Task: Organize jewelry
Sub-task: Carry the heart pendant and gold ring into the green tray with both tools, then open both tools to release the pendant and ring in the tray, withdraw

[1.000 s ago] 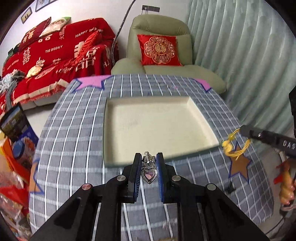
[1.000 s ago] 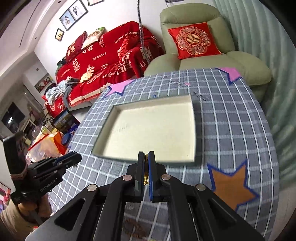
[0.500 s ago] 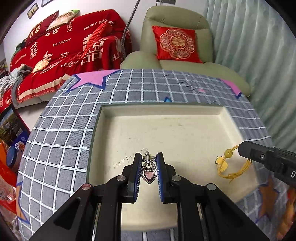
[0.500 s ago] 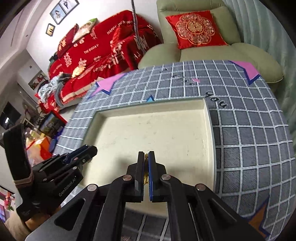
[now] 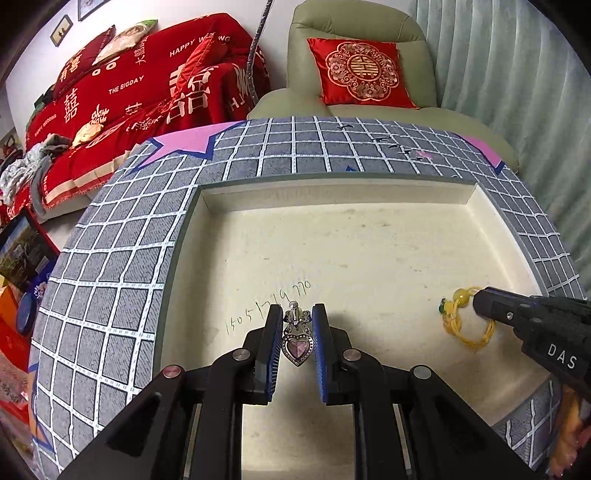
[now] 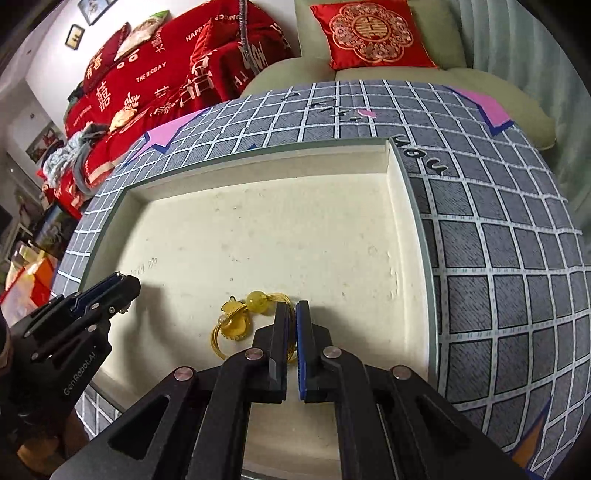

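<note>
A cream tray (image 5: 332, 192) (image 6: 397, 206) lies on the grey checked tablecloth. My left gripper (image 5: 297, 315) is shut on a silver heart pendant (image 5: 297, 349) with a pink stone, low over the tray's near left part. My right gripper (image 6: 292, 314) is shut on a yellow beaded cord bracelet (image 6: 240, 317), whose beads and loop rest on the tray floor. In the left wrist view the right gripper (image 5: 476, 301) comes in from the right with the bracelet (image 5: 461, 321) at its tip. In the right wrist view the left gripper (image 6: 127, 282) shows at the left.
Handwritten digits (image 5: 269, 304) mark the tray floor. The tablecloth (image 5: 110, 280) has pink and orange star patches. Behind the table stand a green armchair (image 5: 362, 22) with a red cushion and a sofa under a red cover (image 5: 129, 92). Clutter lies on the floor at left.
Both grippers moved forward from the table's near edge to over the tray and lowered. The bracelet now rests on the tray floor. Both stay shut on their items.
</note>
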`<state>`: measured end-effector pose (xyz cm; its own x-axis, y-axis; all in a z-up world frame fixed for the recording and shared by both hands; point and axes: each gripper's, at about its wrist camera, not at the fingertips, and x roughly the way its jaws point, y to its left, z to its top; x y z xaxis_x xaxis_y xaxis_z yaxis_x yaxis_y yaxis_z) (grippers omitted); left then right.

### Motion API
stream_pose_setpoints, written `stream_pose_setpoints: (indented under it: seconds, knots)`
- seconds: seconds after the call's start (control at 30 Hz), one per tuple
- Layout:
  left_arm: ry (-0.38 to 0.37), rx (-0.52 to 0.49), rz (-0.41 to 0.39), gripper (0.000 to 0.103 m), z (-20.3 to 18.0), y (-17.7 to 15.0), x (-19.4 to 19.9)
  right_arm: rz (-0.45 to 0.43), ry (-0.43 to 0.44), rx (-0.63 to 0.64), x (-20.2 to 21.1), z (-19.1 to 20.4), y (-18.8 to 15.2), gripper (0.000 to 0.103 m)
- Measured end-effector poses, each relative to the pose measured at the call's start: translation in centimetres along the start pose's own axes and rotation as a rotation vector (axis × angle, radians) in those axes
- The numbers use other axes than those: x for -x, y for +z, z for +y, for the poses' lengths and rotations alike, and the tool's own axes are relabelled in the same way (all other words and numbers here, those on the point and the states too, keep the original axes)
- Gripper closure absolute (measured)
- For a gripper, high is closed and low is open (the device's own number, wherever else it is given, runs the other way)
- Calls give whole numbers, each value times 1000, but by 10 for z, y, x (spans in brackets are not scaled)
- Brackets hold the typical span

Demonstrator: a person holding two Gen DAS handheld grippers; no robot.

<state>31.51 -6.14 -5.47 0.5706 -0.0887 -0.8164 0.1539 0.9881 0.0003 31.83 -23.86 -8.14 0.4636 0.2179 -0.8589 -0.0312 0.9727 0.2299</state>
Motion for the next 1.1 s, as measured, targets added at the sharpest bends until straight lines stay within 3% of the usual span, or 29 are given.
stream_pose_setpoints:
  seconds: [0.13, 0.2, 0.23, 0.27, 0.43, 0.57, 0.83, 0.93, 0.97, 1.0, 1.03, 1.1]
  knots:
    - [16, -8, 2, 77, -3, -2, -1, 4, -20, 23, 0, 4, 0, 93]
    - [18, -9, 3, 77, -3, -2, -1, 1, -23, 28, 2, 6, -1, 74]
    - [20, -9, 2, 77, -3, -2, -1, -1, -30, 30, 3, 8, -1, 51]
    - [21, -10, 0, 77, -4, -2, 0, -4, -42, 32, 3, 10, -1, 41]
    - [30, 0, -12, 77, -2, -4, 6, -43, -46, 50, 16, 16, 0, 41]
    - [36, 2, -26, 77, -2, -2, 13, -75, -76, 66, 30, 21, 2, 32]
    - [38, -4, -55, 77, -4, -1, 34, -127, -130, 109, 56, 32, 0, 31]
    - [27, 17, -56, 76, 0, -3, 41, -126, -134, 112, 63, 33, -4, 25]
    - [26, 22, -56, 71, 1, -4, 43, -127, -135, 114, 65, 33, -5, 25]
    - [29, 28, -58, 32, 2, -5, 46, -128, -136, 115, 68, 33, -6, 25]
    - [38, 35, -63, 0, 3, -7, 49, -129, -137, 117, 70, 33, -8, 25]
    - [71, 44, -122, 0, 3, -13, 62, -133, -138, 114, 78, 32, -13, 24]
